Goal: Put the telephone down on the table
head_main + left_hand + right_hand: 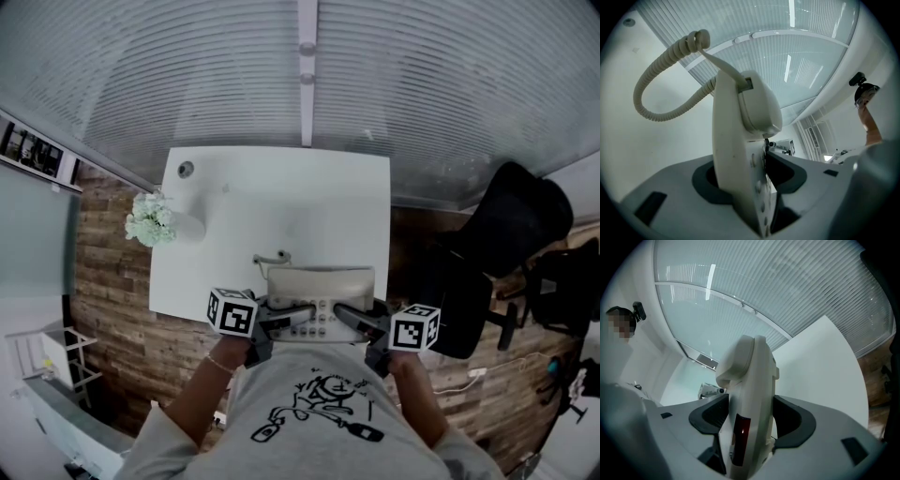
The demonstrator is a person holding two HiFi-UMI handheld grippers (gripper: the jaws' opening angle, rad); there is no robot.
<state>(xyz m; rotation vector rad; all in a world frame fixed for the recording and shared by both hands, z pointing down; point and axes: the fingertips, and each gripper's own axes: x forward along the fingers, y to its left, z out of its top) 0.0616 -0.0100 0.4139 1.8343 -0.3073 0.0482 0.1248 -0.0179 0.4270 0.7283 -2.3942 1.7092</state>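
A beige desk telephone (319,298) with its handset on the cradle and a coiled cord (651,84) is held by both grippers over the near edge of the white table (281,206). My left gripper (284,322) is shut on the phone's left side; in the left gripper view the phone (733,154) stands edge-on between the dark pads. My right gripper (354,319) is shut on its right side, and the phone (752,394) fills the gap between the jaws there too. I cannot tell whether the phone touches the tabletop.
A white vase of pale flowers (155,223) stands at the table's left edge, and a small round object (186,170) lies at its far left corner. A black office chair (506,234) is on the right, over wooden flooring. A blind-covered glass wall runs behind the table.
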